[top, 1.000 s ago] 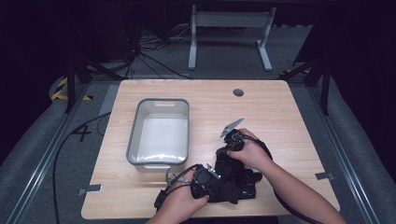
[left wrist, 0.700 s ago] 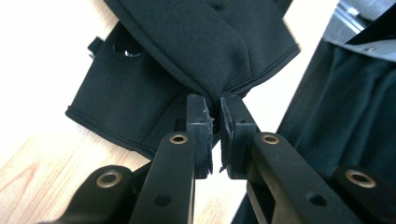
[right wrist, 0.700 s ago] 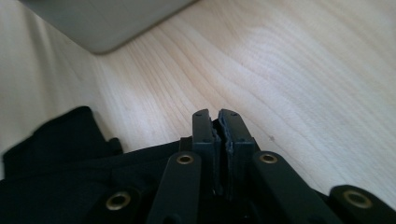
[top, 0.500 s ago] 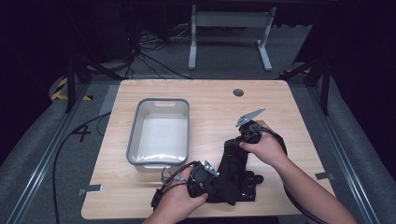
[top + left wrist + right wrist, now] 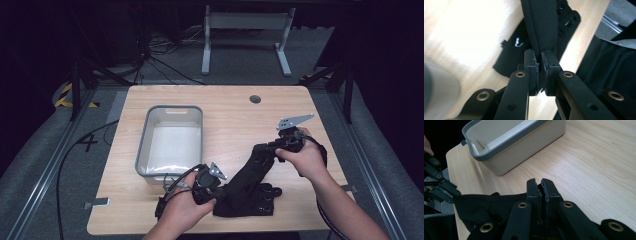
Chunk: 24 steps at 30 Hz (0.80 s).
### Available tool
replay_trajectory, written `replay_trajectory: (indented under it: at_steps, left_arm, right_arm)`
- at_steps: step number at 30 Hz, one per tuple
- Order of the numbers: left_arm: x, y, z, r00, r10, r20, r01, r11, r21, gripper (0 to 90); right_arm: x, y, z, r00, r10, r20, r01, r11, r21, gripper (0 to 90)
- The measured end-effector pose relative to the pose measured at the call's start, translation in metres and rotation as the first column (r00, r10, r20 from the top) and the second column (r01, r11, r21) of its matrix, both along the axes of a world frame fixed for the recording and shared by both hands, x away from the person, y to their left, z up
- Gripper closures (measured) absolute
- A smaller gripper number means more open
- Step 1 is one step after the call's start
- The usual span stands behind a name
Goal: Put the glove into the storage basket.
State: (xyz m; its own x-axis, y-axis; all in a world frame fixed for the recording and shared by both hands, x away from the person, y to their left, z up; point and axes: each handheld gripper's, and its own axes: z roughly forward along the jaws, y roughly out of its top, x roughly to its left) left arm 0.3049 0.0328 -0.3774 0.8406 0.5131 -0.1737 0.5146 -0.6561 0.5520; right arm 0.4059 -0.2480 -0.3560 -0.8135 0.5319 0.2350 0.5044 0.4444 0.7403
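While one pale wooden table (image 5: 230,107) carries one empty grey-rimmed plastic bin (image 5: 171,140) at near left, one black fabric garment (image 5: 250,182) hangs stretched near right between two tongs, left tongs (image 5: 540,65) and right tongs (image 5: 541,188), both clenched on it. A slipping hem would probably drop it.

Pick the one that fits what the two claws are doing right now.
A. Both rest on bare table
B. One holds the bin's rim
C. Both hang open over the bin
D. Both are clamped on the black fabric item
D: the left claw and the right claw each pinch the black fabric item, stretched between them beside the bin.
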Motion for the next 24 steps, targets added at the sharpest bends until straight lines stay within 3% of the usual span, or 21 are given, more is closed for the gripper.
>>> replay_trajectory:
  at_steps: [5, 7, 13, 24]
  left_arm:
    - [0.007, 0.003, 0.003, 0.9981, 0.039, 0.047, -0.04, 0.999, 0.018, 83.9]
    - [0.011, 0.004, 0.003, 0.9948, 0.062, 0.081, -0.065, 0.9972, 0.037, 83.9]
    - [0.023, 0.006, 0.004, 0.985, 0.105, 0.137, -0.112, 0.9929, 0.042, 84.0]
    - [0.037, 0.004, 0.004, 0.9697, 0.145, 0.197, -0.159, 0.9858, 0.056, 84.2]
  right_arm:
    - [-0.007, -0.007, 0.004, 0.9996, -0.013, 0.027, 0.013, 1.0, 0.018, 85.2]
    - [-0.011, -0.01, 0.006, 0.9988, -0.02, 0.044, 0.019, 0.999, 0.029, 85.2]
    - [-0.02, -0.018, 0.009, 0.996, -0.035, 0.082, 0.029, 0.997, 0.074, 84.4]
    - [-0.03, -0.024, -0.002, 0.9915, -0.074, 0.108, 0.065, 0.994, 0.085, 84.5]
